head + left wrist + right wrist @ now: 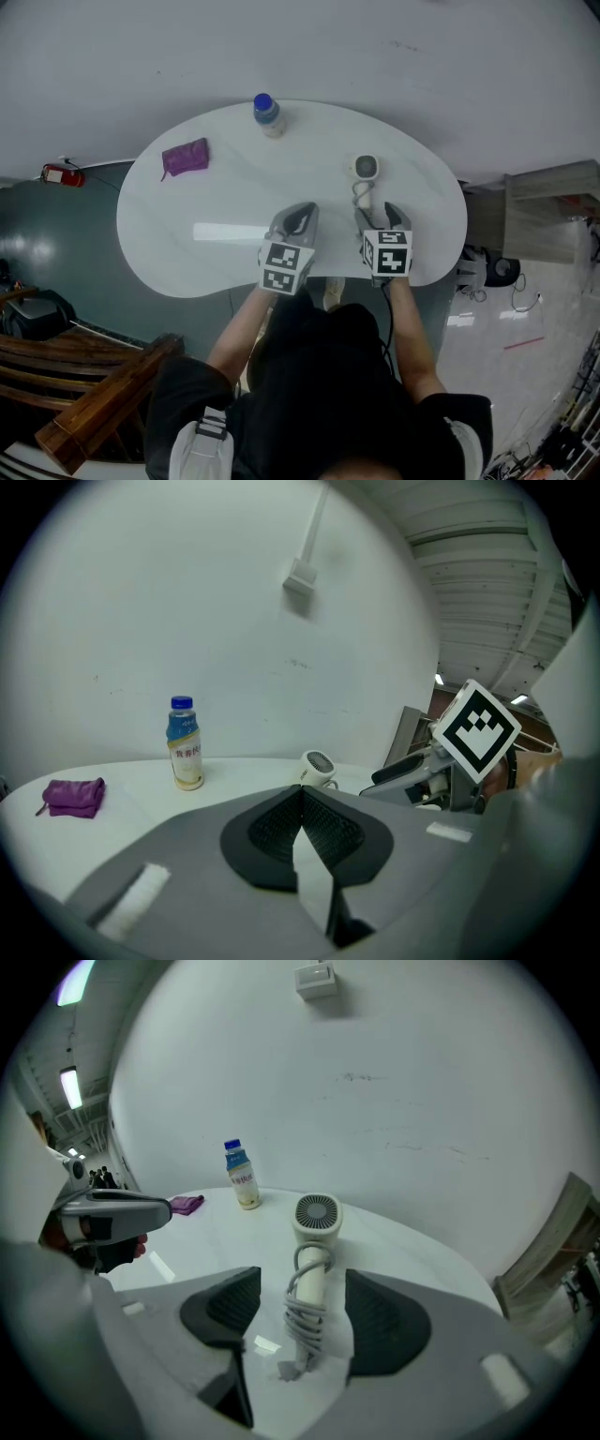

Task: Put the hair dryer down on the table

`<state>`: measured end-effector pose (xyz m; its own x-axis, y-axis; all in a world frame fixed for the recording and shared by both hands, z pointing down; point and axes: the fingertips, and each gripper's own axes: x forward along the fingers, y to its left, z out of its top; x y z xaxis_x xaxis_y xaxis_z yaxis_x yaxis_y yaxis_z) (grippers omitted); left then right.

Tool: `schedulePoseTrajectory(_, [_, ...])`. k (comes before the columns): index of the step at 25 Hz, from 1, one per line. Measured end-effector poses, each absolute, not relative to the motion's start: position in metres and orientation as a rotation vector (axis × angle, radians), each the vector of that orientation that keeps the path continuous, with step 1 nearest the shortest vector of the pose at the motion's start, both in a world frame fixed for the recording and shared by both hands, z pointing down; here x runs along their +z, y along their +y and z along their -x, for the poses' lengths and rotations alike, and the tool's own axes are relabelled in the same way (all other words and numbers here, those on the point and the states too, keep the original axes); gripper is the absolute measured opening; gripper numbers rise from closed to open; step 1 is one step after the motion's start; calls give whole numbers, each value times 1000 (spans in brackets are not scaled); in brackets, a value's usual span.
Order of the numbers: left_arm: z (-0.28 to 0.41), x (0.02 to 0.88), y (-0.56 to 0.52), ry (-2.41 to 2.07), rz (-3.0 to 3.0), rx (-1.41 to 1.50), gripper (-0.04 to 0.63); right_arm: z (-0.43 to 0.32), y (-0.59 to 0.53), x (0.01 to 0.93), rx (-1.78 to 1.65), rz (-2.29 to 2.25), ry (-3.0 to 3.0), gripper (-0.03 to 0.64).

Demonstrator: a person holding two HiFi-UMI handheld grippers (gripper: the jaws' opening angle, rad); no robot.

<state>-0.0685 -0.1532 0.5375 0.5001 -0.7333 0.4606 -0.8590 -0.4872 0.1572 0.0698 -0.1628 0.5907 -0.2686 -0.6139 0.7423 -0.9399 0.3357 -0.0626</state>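
Table (281, 187) with hair dryer (365, 170), bottle (267, 114), pouch (186, 157)

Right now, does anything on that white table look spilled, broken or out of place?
Nothing stands out. The bottle stands upright with its cap on, the purple cloth lies near the left edge of the table, and the hair dryer lies on it with its cord wound round the handle. No spill shows.

1 hair dryer (365, 169); 1 bottle (267, 114); 1 purple pouch (186, 157); 1 table (281, 173); 2 grippers: left gripper (301, 210), right gripper (378, 214).
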Motion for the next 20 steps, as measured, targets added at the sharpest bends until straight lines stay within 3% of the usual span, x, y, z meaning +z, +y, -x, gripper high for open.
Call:
schedulePoseTrajectory(14, [56, 493, -116, -1440, -2390, 418, 6, -82, -131, 536, 581, -1328, -2158, 246])
schedulePoseTrajectory(20, [50, 474, -107, -1485, -2416, 398, 6, -88, -122, 504, 488, -1341, -2251, 179])
